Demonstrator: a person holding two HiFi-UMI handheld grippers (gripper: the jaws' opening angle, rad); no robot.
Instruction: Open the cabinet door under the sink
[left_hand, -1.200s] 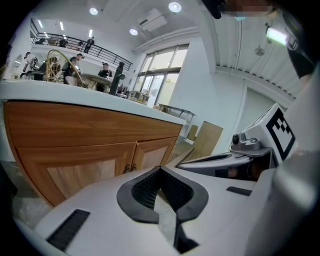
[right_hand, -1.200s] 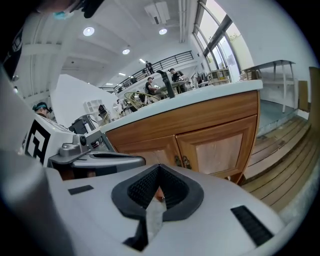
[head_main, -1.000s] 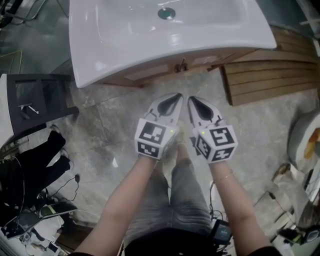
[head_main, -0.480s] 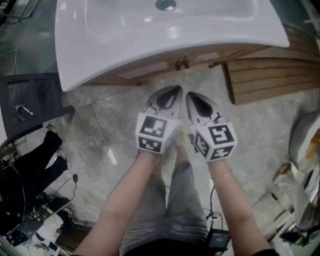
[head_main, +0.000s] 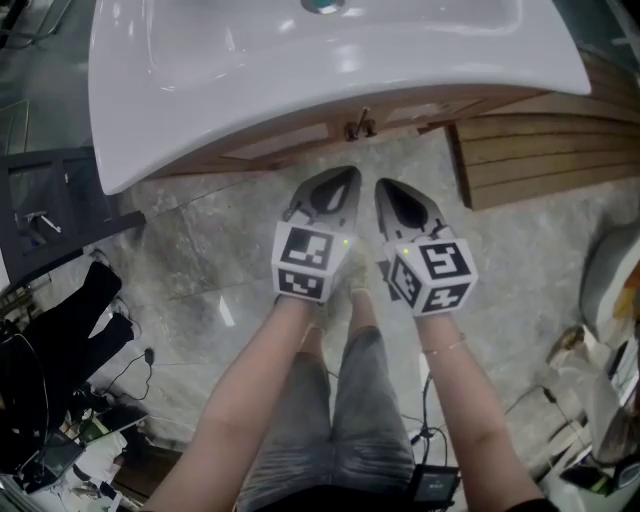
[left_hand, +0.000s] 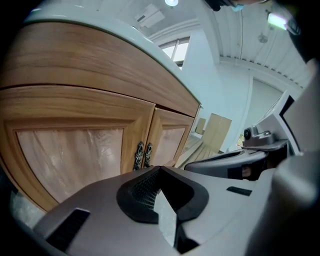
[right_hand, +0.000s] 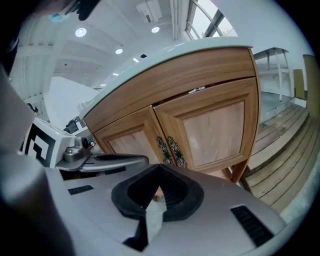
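Observation:
A white sink (head_main: 200, 90) tops a wooden cabinet with two doors (left_hand: 70, 145) (right_hand: 215, 125), both closed. Two ornate dark handles (head_main: 358, 125) sit side by side at the middle seam, also clear in the left gripper view (left_hand: 138, 156) and the right gripper view (right_hand: 176, 151). My left gripper (head_main: 350, 172) and right gripper (head_main: 382, 185) hang side by side in front of the doors, a short way from the handles and touching nothing. Both are shut with nothing in them. Each gripper view shows the other gripper beside it (left_hand: 235, 160) (right_hand: 110, 160).
Wooden slats (head_main: 530, 150) lie on the stone floor right of the cabinet. A dark metal frame (head_main: 50, 200) stands at the left, with black cloth and cables (head_main: 60, 330) below it. A white round object (head_main: 610, 270) is at the right edge. The person's legs are under the grippers.
Both grippers have sunk lower in front of the cabinet doors, staying shut and side by side. The sink now fills more of the head view.

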